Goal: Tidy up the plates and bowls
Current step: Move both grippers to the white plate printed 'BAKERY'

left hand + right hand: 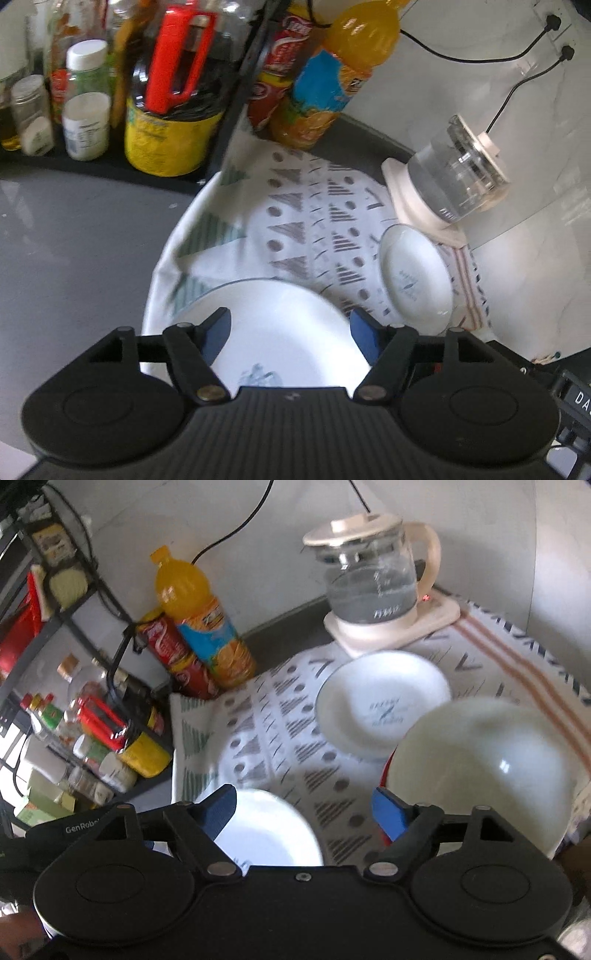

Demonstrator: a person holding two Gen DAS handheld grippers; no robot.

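Both tools tilt steeply down toward the tabletop [74, 240]. The left hand-held gripper [290, 332] has its blue pads spread wide with nothing clamped; directly beneath and between them lies a white plate [280, 332] with a faint blue print, resting on the patterned cloth [295, 229]. The pads are clear of the plate's surface.

The right hand-held gripper [304, 812] is likewise spread apart and empty. The same white plate [269, 827] sits under its left pad, while a large pale bowl with a red outside [480, 775] stands just beside its right pad, not gripped.

Farther out on the cloth, a smaller white dish [382, 705] with blue lettering lies between the big bowl and the glass kettle [373, 576], which stands on its cream base at the cloth's far edge. In the left view that dish [413, 273] lies to the right of the plate, apart from it.

Beyond the cloth's left corner stand an orange drink bottle [203, 620] and a red snack tube [173, 653], next to a black rack [92, 635] of jars and bottles.
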